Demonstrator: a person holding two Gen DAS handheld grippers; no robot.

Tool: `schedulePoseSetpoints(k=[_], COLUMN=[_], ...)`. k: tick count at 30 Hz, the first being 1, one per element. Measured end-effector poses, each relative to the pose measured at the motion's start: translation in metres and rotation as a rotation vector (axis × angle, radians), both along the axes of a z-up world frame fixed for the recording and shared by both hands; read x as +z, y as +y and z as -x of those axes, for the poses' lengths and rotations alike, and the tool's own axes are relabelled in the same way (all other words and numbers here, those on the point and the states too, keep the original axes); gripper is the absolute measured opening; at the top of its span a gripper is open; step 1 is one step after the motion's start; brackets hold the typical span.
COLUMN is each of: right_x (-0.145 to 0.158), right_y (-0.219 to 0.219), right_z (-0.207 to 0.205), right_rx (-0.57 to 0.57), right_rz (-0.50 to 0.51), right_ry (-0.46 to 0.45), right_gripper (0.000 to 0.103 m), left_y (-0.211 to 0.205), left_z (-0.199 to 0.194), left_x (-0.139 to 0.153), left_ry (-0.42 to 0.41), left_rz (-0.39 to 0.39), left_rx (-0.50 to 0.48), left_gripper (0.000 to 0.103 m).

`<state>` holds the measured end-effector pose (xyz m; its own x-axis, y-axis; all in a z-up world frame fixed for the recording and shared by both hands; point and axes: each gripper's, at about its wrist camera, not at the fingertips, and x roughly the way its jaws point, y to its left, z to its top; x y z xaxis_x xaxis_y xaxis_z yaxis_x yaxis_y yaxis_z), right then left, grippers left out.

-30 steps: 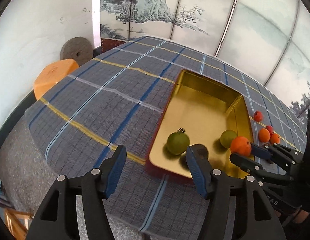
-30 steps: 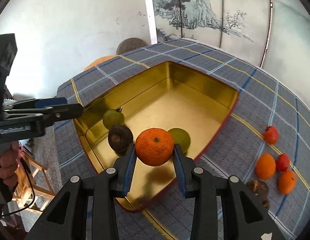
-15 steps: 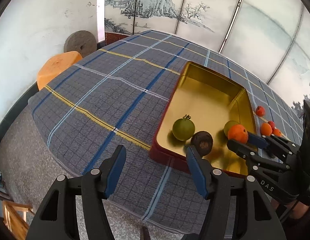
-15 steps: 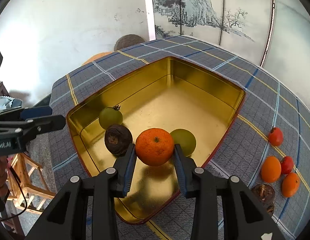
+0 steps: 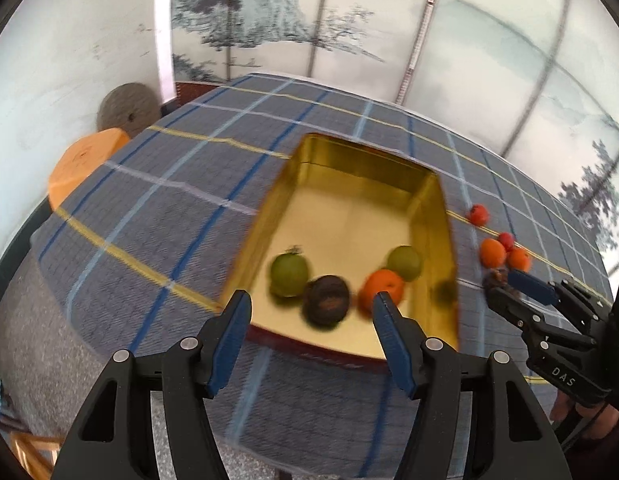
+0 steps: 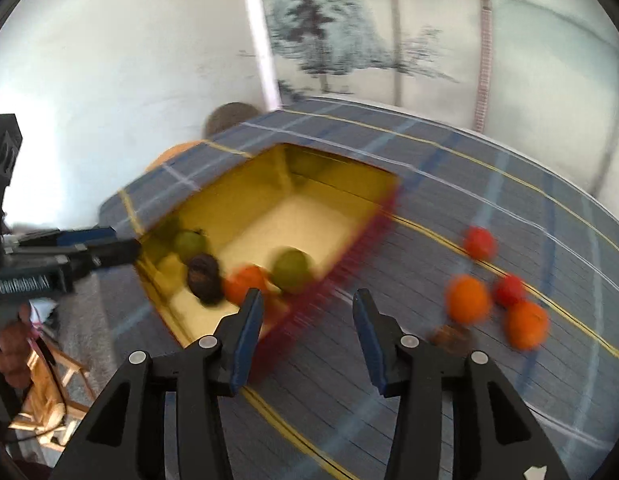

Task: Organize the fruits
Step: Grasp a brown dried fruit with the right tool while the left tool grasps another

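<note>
Both grippers are empty and have their fingers spread wide. From its own camera, the right gripper (image 6: 307, 300) hangs above the checked tablecloth (image 6: 489, 208), just beside the red outer wall of the gold tin (image 6: 337, 182), with nothing between the blue pads. The left gripper (image 5: 311, 312) hangs at the near edge of the same tin, also holding nothing.

Inside the tin lie four fruits, all at the near end. An orange (image 5: 381, 288) rests on the gold floor, touching or almost touching a green fruit (image 5: 405, 262) behind it. A dark brown fruit (image 5: 327, 306) is just beside the orange, and a second green fruit with a small stem (image 5: 289, 274) sits next to the dark one.

On the cloth, well apart from the tin, a small group waits: two oranges (image 6: 467, 298), two red fruits (image 6: 479, 242) and one brown piece (image 6: 449, 338), which is too blurred to identify. Both pictures are smeared by motion.
</note>
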<state>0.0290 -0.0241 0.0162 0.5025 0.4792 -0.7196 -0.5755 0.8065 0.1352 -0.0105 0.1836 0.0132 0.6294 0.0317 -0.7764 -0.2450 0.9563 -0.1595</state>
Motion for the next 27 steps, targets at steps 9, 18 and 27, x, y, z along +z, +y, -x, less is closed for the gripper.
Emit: schedulePoseSetpoints(k=[9,18,27], right_x=[-0.036,-0.056,-0.057], right_y=[-0.084,-0.08,-0.086], right_z=[-0.009,-0.03,-0.021], right_rx=[-0.174,-0.16,-0.148], right_rz=[0.104,0.097,0.095], right_ry=[0.055,0.073,0.056], right_gripper=[0.045,0.044,0.034], left_y=[-0.056,-0.094,-0.135], left_z=[-0.023,-0.042,-0.061], left_x=[0.0,-0.002,-0.008], left_ry=[0.003,0.027,0.039], left_rz=[0.0,-0.021,-0.027], left_rx=[-0.134,-0.209,-0.292], left_gripper=[0.064,0.064,0.064])
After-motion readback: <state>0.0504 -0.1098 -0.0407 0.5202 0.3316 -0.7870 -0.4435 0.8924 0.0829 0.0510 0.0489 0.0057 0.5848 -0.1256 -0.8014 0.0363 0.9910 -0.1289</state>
